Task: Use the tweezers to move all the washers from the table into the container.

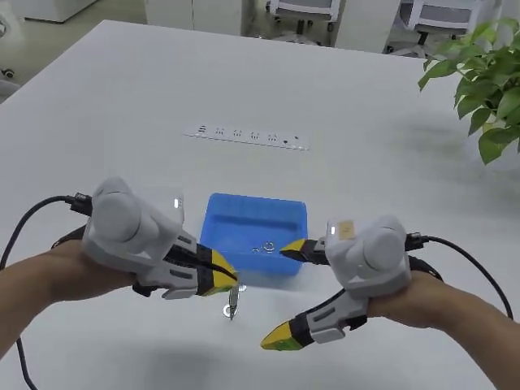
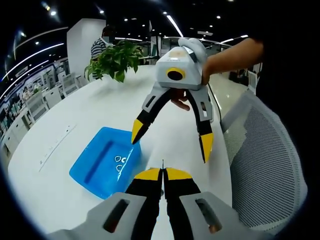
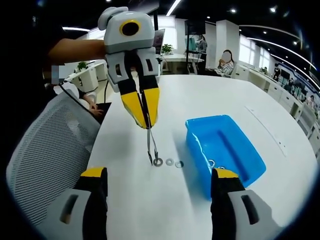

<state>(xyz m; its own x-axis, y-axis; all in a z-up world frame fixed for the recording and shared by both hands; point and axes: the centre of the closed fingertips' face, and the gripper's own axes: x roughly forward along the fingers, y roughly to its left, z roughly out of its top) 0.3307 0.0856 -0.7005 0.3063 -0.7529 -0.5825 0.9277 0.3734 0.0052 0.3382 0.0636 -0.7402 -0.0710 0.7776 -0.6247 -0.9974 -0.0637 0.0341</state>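
Three washers [image 3: 169, 162] to clear off table [image 3: 125, 195], just beside container [image 3: 196, 150]; some inside already. Clamping tweezers [image 3: 150, 142] in left gripper [image 3: 144, 117], tips down at nearest washer for the pick. Holding right gripper [image 2: 170, 144] spread wide, empty, probably to stay clear.

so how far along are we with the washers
Done: a few washers lie in the blue container; the exact count is unclear. In hand: the left gripper is shut on the tweezers, tips at the first of three loose washers in a row on the table. Left: all three to move. The right gripper is open, holding nothing.
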